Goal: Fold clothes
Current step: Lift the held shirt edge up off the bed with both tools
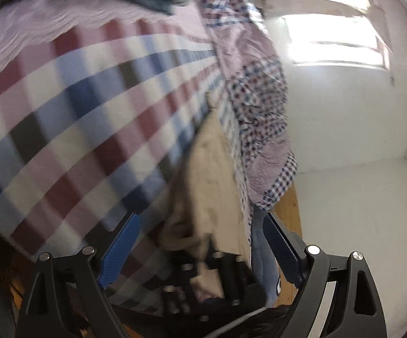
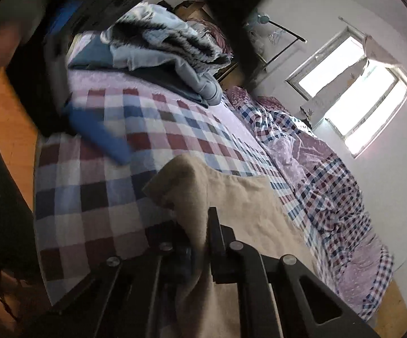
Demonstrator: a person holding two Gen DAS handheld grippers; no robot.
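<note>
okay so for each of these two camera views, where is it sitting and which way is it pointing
Left wrist: sits on the left gripper, open, looking along the checked bed cover toward the window; its blue fingers show.
Right wrist: sits on the right gripper, shut on the tan cloth, facing up the bed to a pile of clothes.
Shared: tan cloth, checked bed cover, window.
</note>
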